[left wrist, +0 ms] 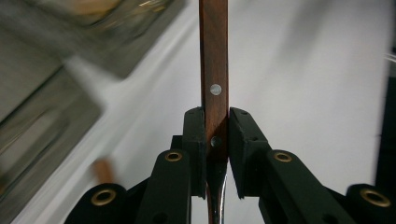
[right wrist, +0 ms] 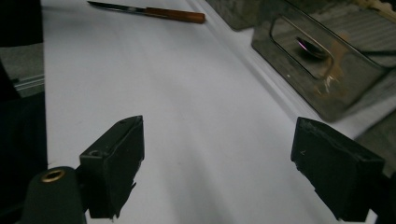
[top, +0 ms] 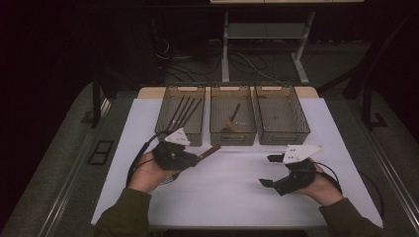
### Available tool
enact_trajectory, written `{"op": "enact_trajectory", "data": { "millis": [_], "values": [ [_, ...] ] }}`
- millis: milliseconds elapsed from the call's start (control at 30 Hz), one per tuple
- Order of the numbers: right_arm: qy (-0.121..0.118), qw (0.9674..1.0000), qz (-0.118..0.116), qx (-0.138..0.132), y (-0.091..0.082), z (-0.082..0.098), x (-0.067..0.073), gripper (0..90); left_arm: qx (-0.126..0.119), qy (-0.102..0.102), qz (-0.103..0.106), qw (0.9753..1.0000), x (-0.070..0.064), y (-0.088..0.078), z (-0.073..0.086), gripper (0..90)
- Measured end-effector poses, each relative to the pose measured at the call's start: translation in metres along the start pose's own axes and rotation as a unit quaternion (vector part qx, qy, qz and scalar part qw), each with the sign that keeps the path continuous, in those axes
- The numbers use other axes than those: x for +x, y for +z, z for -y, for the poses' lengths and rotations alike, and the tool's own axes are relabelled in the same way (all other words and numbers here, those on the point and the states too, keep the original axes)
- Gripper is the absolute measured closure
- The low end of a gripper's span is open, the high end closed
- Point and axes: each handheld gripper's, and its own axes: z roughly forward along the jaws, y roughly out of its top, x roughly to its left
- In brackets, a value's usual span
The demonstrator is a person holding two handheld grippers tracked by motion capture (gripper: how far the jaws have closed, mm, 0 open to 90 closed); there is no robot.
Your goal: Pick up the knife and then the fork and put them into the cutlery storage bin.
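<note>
My left gripper (top: 196, 158) (left wrist: 217, 119) is shut on a knife's brown wooden handle (left wrist: 214, 70), which has two metal rivets. Its pads (left wrist: 195, 135) press the handle just above the blade. In the high view the handle (top: 211, 150) juts right from the gripper, toward the bins and above the white mat (top: 222, 197). My right gripper (top: 267, 170) (right wrist: 224, 163) hangs over the mat's right half, jaws wide apart with nothing between them. A wooden-handled knife (right wrist: 149, 11) shows at the far end of the mat in the right gripper view.
Three clear brownish bins stand in a row at the mat's far edge. The left bin (top: 190, 138) holds several long dark utensils, the middle bin (top: 232, 138) a wooden-handled one. A bin (right wrist: 322, 88) with a spoon (right wrist: 310, 46) is near the right gripper.
</note>
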Motion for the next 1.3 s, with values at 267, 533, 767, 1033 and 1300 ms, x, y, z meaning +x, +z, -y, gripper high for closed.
{"op": "enact_trajectory", "data": {
  "millis": [267,533,767,1033,1300],
  "values": [
    [-0.035,0.9979,-0.053,0.014,0.013,-0.017,0.001,18.2,0.022,0.080,0.075,0.9937,-0.034,0.043,-0.032,77.1],
    [-0.097,0.9865,-0.111,0.072,0.033,-0.020,0.003,34.2,0.049,0.148,0.118,0.9806,-0.056,0.075,-0.048,77.1],
    [-0.119,0.9758,-0.142,0.116,0.049,-0.017,0.012,57.6,0.060,0.154,0.131,0.9776,-0.063,0.082,-0.048,77.1],
    [-0.114,0.9711,-0.167,0.127,0.054,-0.017,0.014,73.0,0.068,0.164,0.135,0.9748,-0.066,0.084,-0.048,77.0],
    [-0.113,0.9686,-0.181,0.128,0.055,-0.016,0.015,75.6,0.068,0.175,0.140,0.9722,-0.066,0.084,-0.046,76.6]
  ]
}}
